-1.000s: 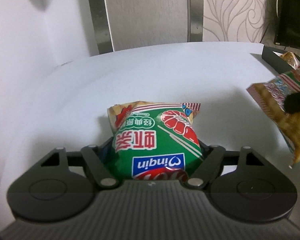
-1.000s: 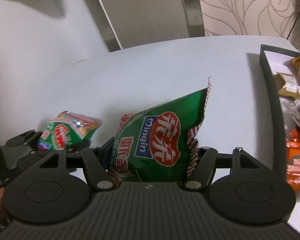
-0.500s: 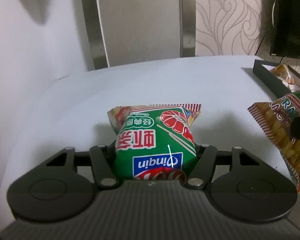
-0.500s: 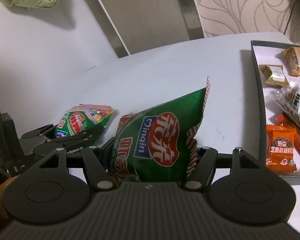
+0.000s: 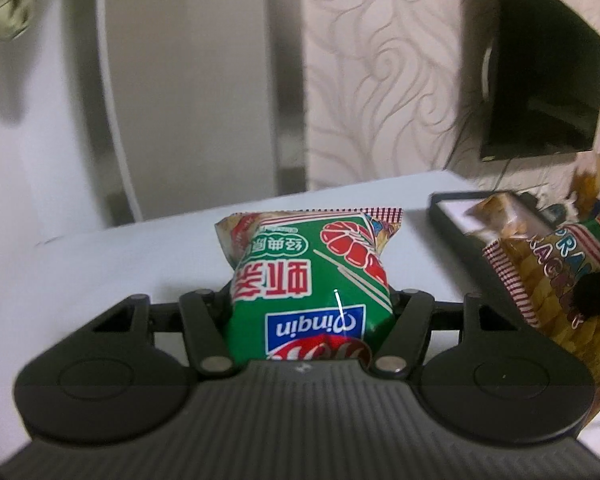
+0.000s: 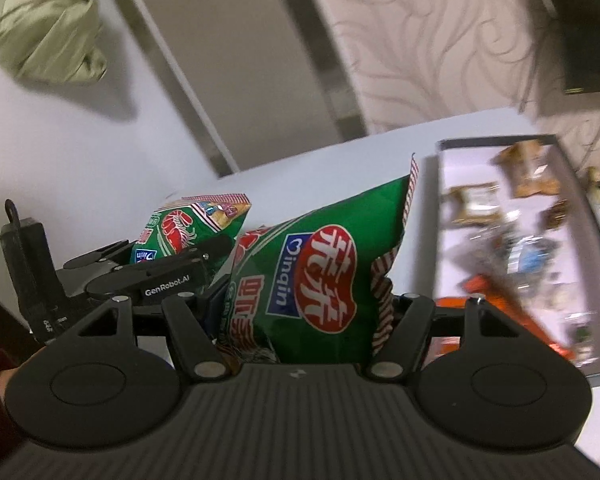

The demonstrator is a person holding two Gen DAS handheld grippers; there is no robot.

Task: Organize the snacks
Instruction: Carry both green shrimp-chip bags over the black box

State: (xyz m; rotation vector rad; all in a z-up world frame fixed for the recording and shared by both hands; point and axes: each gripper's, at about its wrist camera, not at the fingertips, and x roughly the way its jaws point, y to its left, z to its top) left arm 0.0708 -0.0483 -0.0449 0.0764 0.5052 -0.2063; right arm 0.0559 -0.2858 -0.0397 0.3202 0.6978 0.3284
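My left gripper [image 5: 312, 308] is shut on a small green prawn-cracker bag [image 5: 300, 256], which is squeezed between its jaws and held off the white table [image 5: 99, 272]. In the right wrist view, my right gripper [image 6: 308, 300] is shut on a larger green bag of the same brand [image 6: 324, 264], which sticks up between its jaws. That view also shows the left gripper [image 6: 167, 276] and its small bag [image 6: 187, 224] just to the left. The large bag [image 5: 548, 264] appears at the right edge of the left wrist view. A dark-rimmed tray [image 6: 440, 184] lies to the right.
The tray holds several small snack packets [image 6: 476, 200], blurred by motion; its near corner [image 5: 448, 216] shows in the left wrist view. A black screen [image 5: 540, 80] hangs on the patterned wall. A pale green cloth [image 6: 39, 28] hangs at upper left. A hand [image 6: 3, 376] holds the left gripper.
Both grippers have risen off the table with their bags and swung toward the tray. The left jaws tightened on the small bag. More wall and tray now show.
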